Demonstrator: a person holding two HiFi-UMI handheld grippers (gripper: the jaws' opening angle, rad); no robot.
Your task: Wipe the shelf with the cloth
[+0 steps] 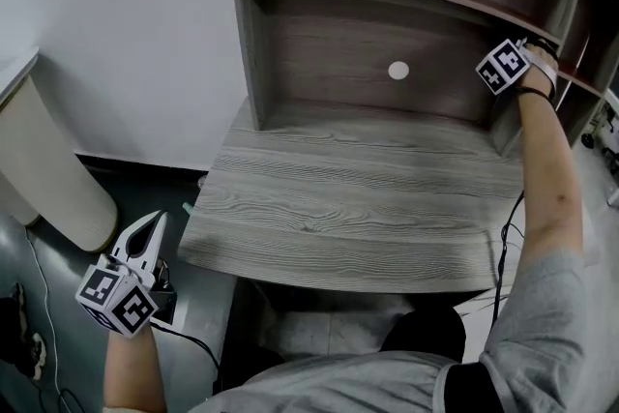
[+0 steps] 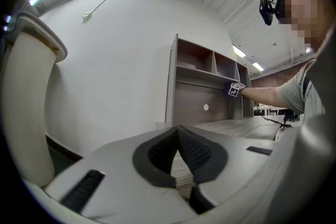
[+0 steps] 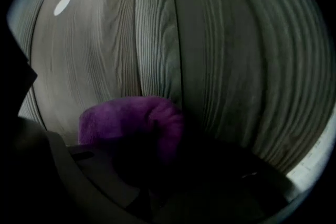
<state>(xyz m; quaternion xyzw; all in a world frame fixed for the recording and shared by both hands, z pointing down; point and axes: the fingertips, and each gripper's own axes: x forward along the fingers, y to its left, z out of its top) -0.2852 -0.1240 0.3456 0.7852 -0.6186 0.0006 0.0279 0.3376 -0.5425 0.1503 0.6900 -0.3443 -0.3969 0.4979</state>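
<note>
The right claw (image 1: 534,48) clamps the purple cloth (image 3: 128,119) against the shelf (image 1: 368,53) panel, upper right, for wiping; the left claw (image 1: 153,225), closed and empty, idles lower left.

Your cloth (image 3: 131,118) is fuzzy purple pile. The counter (image 1: 338,198) and shelf (image 1: 368,53) show matt wood grain. On your left gripper (image 2: 178,136), the smooth grey plastic fingers (image 2: 110,165) carry ribbed black pads (image 2: 202,152).

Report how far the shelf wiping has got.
Done: the purple cloth is clamped in the right gripper. In hand: it is held at the shelf unit's right end, close against its wood. Remaining: wiped areas cannot be told apart; the left gripper hangs shut and empty beside the desk.
</note>
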